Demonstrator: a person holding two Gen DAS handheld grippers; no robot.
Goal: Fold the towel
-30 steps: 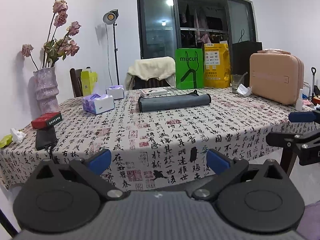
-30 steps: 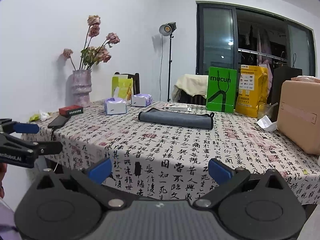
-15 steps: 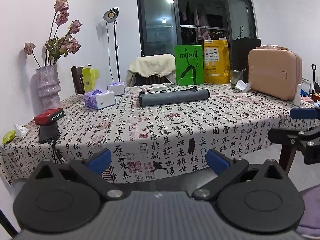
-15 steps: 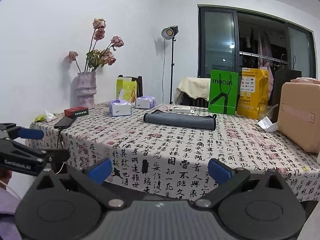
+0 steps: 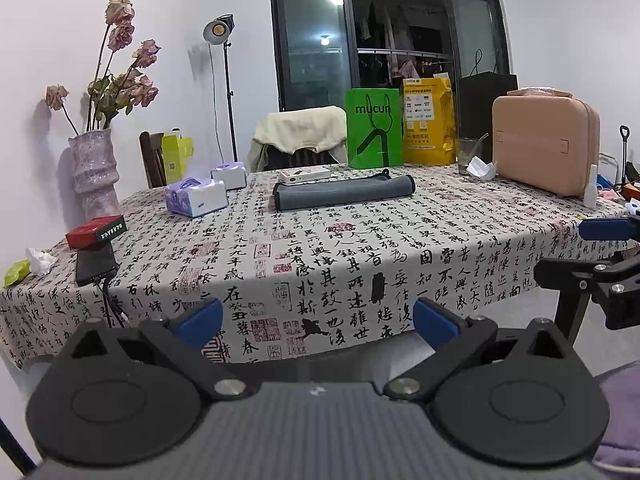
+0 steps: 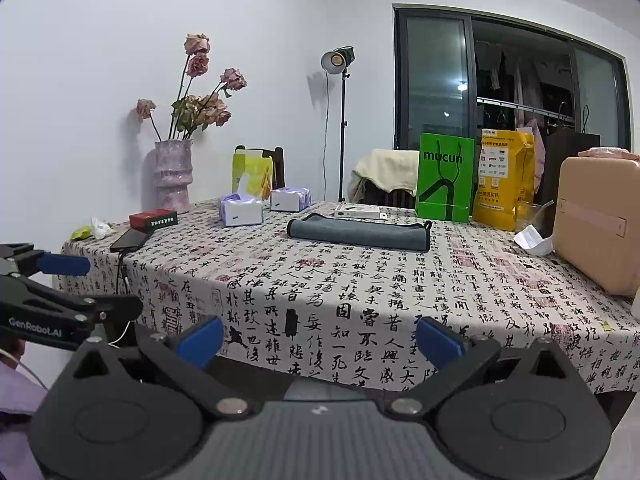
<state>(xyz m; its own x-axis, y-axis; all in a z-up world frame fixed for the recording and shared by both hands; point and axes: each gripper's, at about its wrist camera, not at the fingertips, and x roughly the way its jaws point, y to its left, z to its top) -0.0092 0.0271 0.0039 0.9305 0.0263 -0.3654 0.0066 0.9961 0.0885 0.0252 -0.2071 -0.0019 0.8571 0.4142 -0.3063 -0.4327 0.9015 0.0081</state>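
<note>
Over the last second both cameras have sunk and drawn back from the table (image 5: 400, 248): its near edge and the hanging calligraphy cloth now fill more of each view, and the gray towel (image 5: 344, 196) sits farther off.

The left gripper (image 5: 318, 318) and the right gripper (image 6: 320, 338) both hang below and in front of the table edge, each with its jaws spread wide and nothing between them. The towel lies well apart from both, near the middle of the far half of the table, just in front of the green bag (image 5: 374, 128) and the flat white box (image 5: 305, 175), already a long narrow bundle.

To do the next step well, both grippers probably need to rise above the tabletop and reach across together, one toward each end of the bundle, keeping clear of the tissue boxes (image 5: 196, 197) on the left.

Whether the towel is rolled or folded in layers cannot be told at this distance, and its far edge is hidden. The small loop at its right end is hard to make out.
</note>
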